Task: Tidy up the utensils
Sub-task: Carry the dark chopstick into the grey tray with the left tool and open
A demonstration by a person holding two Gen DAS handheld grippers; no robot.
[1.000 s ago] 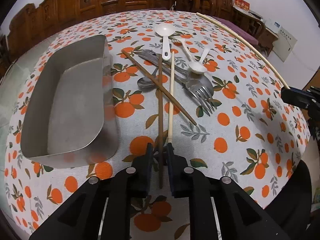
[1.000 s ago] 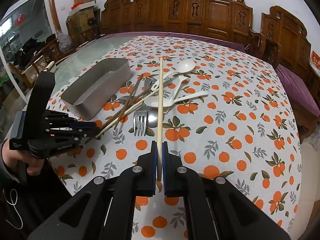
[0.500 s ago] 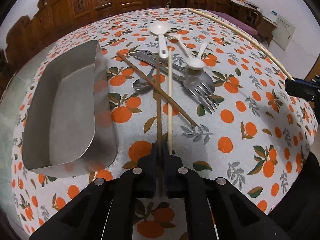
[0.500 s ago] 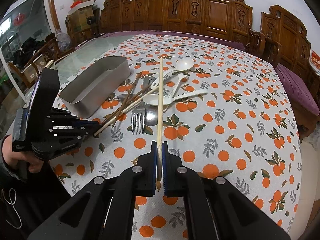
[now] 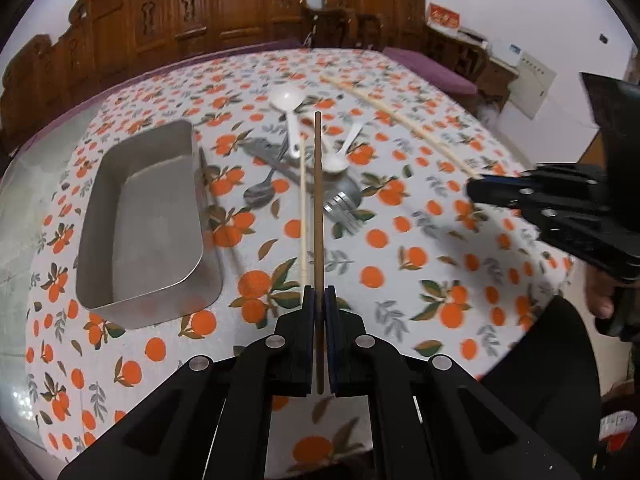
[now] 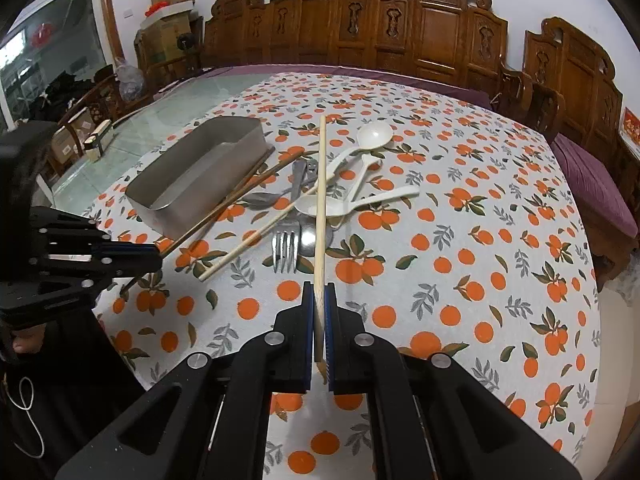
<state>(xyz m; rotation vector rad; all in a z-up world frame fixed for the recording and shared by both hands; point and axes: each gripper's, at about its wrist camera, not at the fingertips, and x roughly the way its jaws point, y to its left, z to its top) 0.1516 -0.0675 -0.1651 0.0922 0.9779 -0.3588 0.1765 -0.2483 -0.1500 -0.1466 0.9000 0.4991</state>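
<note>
My left gripper is shut on a dark brown chopstick and holds it lifted above the table, pointing away. My right gripper is shut on a pale wooden chopstick, also held above the table. The rest of the utensils lie in a pile mid-table: a pale chopstick, a second brown chopstick, a metal fork, a metal spoon and white plastic spoons. An empty metal tray stands to the left of the pile.
The round table has an orange-print cloth. Carved wooden chairs ring the far side. My right gripper shows at the right of the left wrist view; my left gripper shows at the left of the right wrist view.
My left gripper closed on the brown chopstick and lifted it off the table, clear of the pile. My right gripper kept its hold on the pale chopstick and shifted slightly.
</note>
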